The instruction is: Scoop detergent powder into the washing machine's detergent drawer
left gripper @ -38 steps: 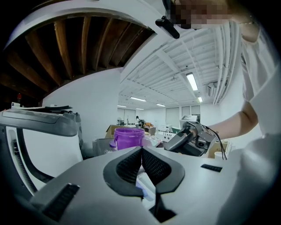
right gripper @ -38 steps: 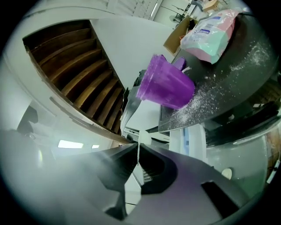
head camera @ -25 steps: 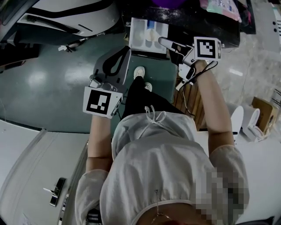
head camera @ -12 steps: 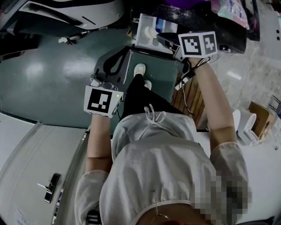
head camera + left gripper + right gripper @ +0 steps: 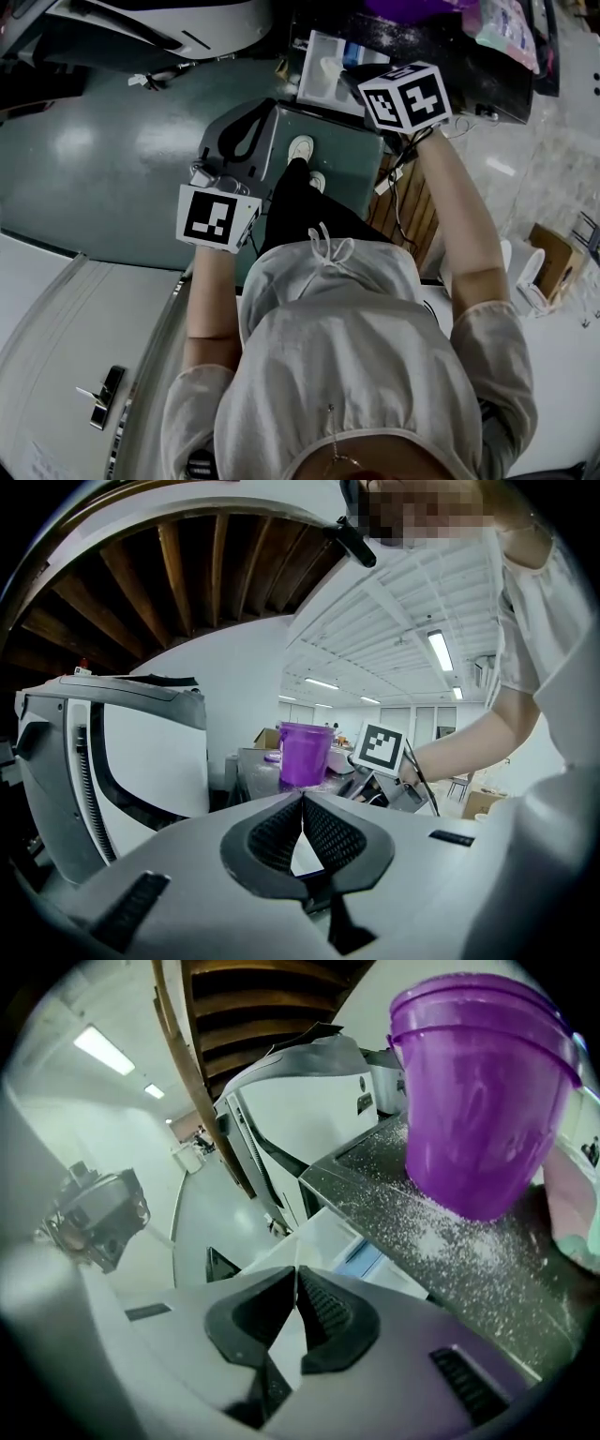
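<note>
The white detergent drawer (image 5: 312, 58) stands pulled out below a dark, powder-strewn machine top (image 5: 469, 66). In the right gripper view the drawer (image 5: 330, 1234) lies just beyond the jaws. A purple cup (image 5: 480, 1101) stands on that top (image 5: 450, 1241); the left gripper view also shows the cup (image 5: 305, 752). My right gripper (image 5: 349, 81) hangs over the drawer's right side, shut and holding nothing (image 5: 296, 1275). My left gripper (image 5: 255, 117) stays lower left of the drawer, shut and holding nothing (image 5: 302, 801). No scoop shows in any view.
A white and black washing machine (image 5: 141, 28) lies at the upper left and another machine (image 5: 112, 761) fills the left of the left gripper view. The person's white shoes (image 5: 300, 150) stand on a dark green surface beside a wooden slatted piece (image 5: 408, 211). Green floor (image 5: 94, 169) spreads left.
My right gripper has moved left and slightly up, over the drawer, and its marker cube has turned. The left gripper has barely moved.
</note>
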### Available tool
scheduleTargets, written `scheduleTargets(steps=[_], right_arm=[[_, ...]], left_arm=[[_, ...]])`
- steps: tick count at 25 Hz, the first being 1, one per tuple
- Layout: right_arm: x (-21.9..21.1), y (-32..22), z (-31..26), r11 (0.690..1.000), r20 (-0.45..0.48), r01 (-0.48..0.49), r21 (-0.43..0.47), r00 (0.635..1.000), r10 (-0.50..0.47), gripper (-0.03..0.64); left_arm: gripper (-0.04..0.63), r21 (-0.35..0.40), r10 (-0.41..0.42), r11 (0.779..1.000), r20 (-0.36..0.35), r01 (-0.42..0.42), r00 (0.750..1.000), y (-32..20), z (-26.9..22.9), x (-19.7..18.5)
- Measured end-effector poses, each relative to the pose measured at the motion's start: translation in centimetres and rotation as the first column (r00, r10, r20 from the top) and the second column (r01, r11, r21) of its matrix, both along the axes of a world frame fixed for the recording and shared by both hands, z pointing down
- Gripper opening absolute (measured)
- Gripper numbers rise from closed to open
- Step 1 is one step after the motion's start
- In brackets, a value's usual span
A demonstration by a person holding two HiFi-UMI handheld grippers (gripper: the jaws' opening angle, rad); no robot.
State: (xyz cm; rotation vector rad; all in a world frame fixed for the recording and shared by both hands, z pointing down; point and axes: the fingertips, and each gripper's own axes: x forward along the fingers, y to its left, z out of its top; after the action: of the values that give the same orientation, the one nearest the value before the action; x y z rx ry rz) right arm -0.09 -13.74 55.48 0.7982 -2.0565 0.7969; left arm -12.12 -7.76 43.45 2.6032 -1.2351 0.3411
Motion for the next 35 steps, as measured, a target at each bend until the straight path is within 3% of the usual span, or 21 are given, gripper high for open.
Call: scheduleTargets(steps=[6,9,15,25,30,35], right_arm=[[-0.8,-0.8,0.2,0.983,-0.152,0.136,0.124,0.981,-0.117,0.015],[-1.5,-1.0,-0.1,0.944,-0.265,0.256,0.206,0.944,-0.198,0.015],[-2.2,-0.9,0.2,0.88,-0.39,0.4,0.256,0.876,-0.284,0.015],[-2.5,-1.3,-0.4,0.711,-0.633,0.62,0.332,0.705,-0.32,0.015],[-2.9,-1.1,-0.8,0.631,-0.697,0.689,0.358,0.647,-0.311,0.015],[-3.4,-0.4,-1.2,0.495,-0.798,0.793,0.356,0.533,-0.281,0.015]], left_arm=[[0.021,-0.018,-0.018,1.0,0.0,0.018,1.0,0.0,0.5,-0.6],[0.021,-0.025,-0.03,0.999,-0.001,0.03,1.0,-0.2,0.8,-1.1],[0.021,-0.034,-0.036,0.999,-0.001,0.036,0.999,-0.3,1.0,-1.4],[0.021,-0.001,-0.049,0.999,-0.023,0.049,0.999,-0.5,0.0,-1.5],[0.021,-0.027,-0.05,0.998,0.001,0.05,0.999,0.0,0.5,-1.8],[0.021,0.025,-0.071,0.997,-0.047,0.073,0.996,0.0,-0.4,-2.0]])
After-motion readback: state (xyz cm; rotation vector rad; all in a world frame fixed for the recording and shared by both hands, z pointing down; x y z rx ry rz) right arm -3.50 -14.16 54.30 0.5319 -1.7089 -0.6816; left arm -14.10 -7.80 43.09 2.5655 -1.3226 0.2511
